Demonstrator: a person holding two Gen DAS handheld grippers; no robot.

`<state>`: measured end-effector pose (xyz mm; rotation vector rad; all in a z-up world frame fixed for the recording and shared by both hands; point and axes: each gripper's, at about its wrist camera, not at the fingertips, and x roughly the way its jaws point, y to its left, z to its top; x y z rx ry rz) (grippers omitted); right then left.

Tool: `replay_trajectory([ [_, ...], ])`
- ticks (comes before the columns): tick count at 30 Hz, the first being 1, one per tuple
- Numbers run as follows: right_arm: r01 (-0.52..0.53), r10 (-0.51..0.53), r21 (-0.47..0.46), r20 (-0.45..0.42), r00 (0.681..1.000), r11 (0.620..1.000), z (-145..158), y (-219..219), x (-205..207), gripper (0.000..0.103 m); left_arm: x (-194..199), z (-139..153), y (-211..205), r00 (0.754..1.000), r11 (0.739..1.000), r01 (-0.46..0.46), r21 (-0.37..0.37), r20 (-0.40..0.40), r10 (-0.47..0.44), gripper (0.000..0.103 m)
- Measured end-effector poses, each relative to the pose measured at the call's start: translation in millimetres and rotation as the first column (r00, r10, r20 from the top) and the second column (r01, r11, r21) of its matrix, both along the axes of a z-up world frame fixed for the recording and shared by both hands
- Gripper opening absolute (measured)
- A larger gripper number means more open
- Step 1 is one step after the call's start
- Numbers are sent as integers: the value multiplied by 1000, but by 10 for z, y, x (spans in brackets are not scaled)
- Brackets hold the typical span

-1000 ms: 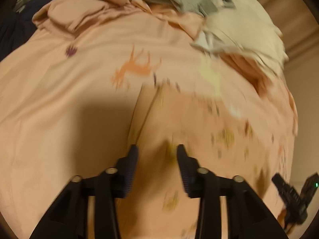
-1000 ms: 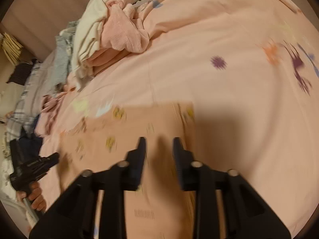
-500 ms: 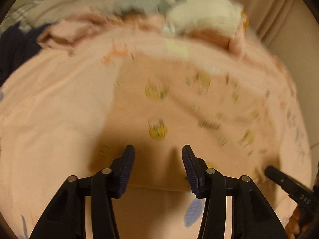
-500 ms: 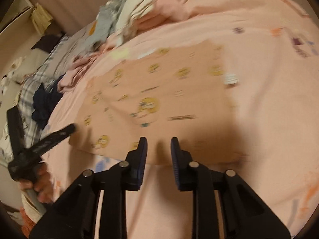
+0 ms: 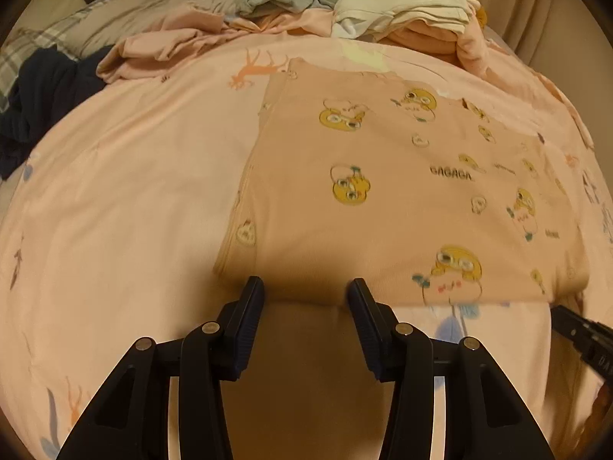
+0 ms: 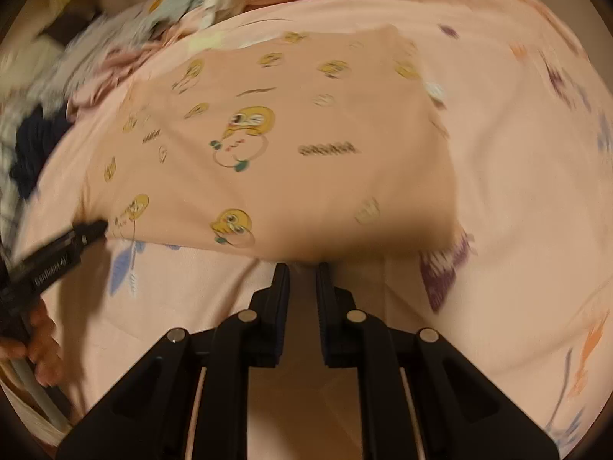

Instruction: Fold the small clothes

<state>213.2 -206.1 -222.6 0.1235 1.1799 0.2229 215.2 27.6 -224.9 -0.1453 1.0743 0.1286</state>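
both grippers drawn back to garment [image 5: 383, 191] hem | print "GAGAGA" | left gripper [image 5: 305, 291] apart | right gripper [image 6: 302, 274] closing, empty

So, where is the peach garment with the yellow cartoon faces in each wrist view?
Left wrist view: the peach garment fills the centre and right; its near edge lies just ahead of the left gripper.
Right wrist view: it spreads across the centre, blurred, its near edge at the right gripper, whose jaws are closing.
Shared landmark: the blue feather print on the bedsheet, below the garment's near edge.
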Motion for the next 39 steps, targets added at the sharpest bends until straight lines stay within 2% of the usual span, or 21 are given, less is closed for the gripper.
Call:
replay_trajectory([
  [2,28,-26,69,-30,999,997,24,-85,-71,17,-127,28,-16,1000,1000,7,-6,-10,-7,49],
  [3,32,-28,99,-41,999,995,45,-108,-138,20,-191,50,0,1000,999,11,-33,-12,-12,49],
  [6,58,-40,190,-95,995,980,64,-187,-222,27,-315,105,108,999,976,-3,-219,-50,-8,49],
  [8,102,-75,245,-116,990,964,99,-242,-225,31,-325,121,225,996,916,-53,-397,-87,20,49],
  [9,112,-83,265,-116,990,958,121,-245,-239,37,-327,117,291,995,854,-78,-514,-97,32,50],
  [10,131,-100,302,-116,988,944,141,-270,-236,41,-327,114,325,994,806,-91,-584,-99,41,51],
  [11,149,-116,325,-118,986,934,150,-296,-259,50,-313,98,358,994,758,-105,-644,-101,52,56],
  [12,177,-141,356,-126,982,918,142,-314,-249,59,-295,75,382,992,721,-121,-683,-103,69,61],
  [13,211,-169,387,-140,976,897,115,-351,-248,62,-257,47,394,990,701,-139,-700,-107,89,62],
  [16,300,-228,450,-208,951,841,-35,-388,-207,63,-159,-93,371,981,696,-193,-692,-151,122,62],
  [17,313,-227,478,-229,946,821,-88,-379,-183,63,-143,-139,355,979,683,-203,-702,-158,129,62],
  [20,360,-246,552,-271,931,752,-226,-354,-116,63,-67,-236,384,976,607,-212,-766,-136,170,62],
  [22,388,-282,591,-267,921,707,-250,-373,-55,63,13,-279,432,972,575,-221,-788,-127,200,62],
  [24,408,-302,605,-275,913,683,-258,-378,25,62,107,-329,477,966,546,-232,-805,-124,227,62],
  [28,434,-325,640,-288,901,634,-273,-416,122,62,196,-328,485,967,547,-216,-808,-98,237,62],
  [32,445,-345,660,-287,894,605,-291,-461,214,62,280,-351,542,959,524,-228,-821,-96,268,62],
  [34,445,-351,667,-282,893,597,-294,-461,262,61,348,-354,559,958,522,-229,-822,-96,269,62],
  [37,445,-356,664,-276,893,601,-301,-438,373,61,441,-326,549,957,539,-227,-811,-83,277,62],
  [39,444,-361,666,-270,892,600,-310,-428,445,59,489,-316,549,949,539,-244,-806,-84,304,62],
])
